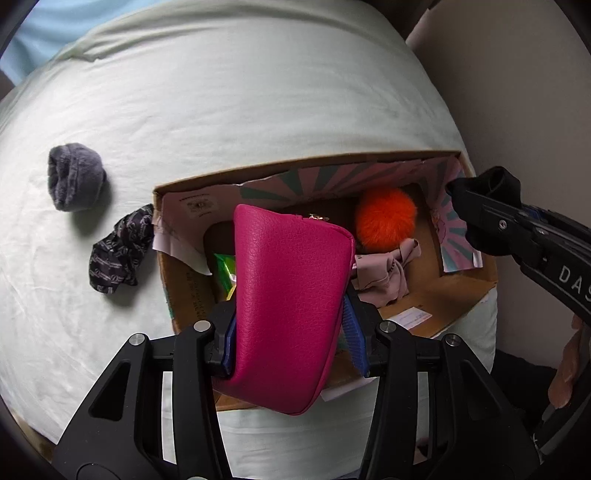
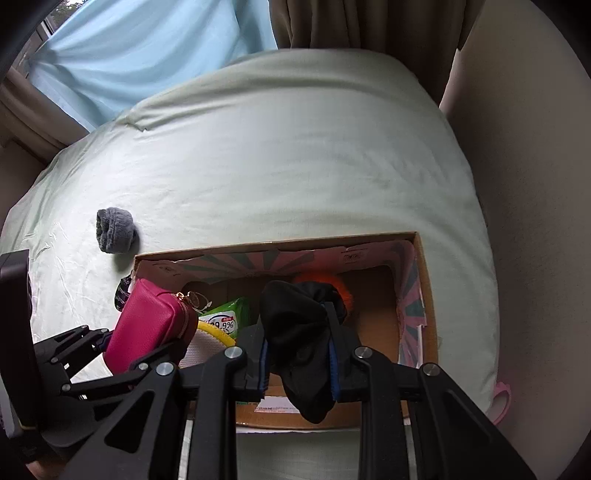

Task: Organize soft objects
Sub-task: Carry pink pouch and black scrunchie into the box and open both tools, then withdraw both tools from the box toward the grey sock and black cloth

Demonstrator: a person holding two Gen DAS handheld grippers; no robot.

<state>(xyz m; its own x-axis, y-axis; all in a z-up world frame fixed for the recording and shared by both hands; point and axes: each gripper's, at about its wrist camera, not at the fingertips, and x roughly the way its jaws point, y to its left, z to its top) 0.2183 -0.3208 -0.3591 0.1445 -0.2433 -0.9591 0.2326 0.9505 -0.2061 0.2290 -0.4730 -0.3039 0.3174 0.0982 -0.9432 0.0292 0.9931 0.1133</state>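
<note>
My left gripper point(image 1: 291, 325) is shut on a magenta leather pouch point(image 1: 288, 306), held over the open cardboard box point(image 1: 295, 168) on the bed. The right gripper point(image 2: 297, 354) is shut on a black sock point(image 2: 299, 332), also above the box; in the left wrist view it shows at the right edge point(image 1: 476, 214). Inside the box lie an orange pom-pom point(image 1: 386, 218), a pale pink cloth point(image 1: 384, 273) and a green wipes pack point(image 2: 227, 319). A rolled grey sock point(image 1: 74, 177) and a dark patterned sock point(image 1: 118, 251) lie on the sheet left of the box.
The pale green bedsheet point(image 2: 295, 147) stretches beyond the box. A blue curtain point(image 2: 147, 48) and brown drapes point(image 2: 369, 22) hang behind the bed. A beige wall point(image 2: 535, 184) runs close along the right side. A hand point(image 1: 565, 369) holds the right gripper.
</note>
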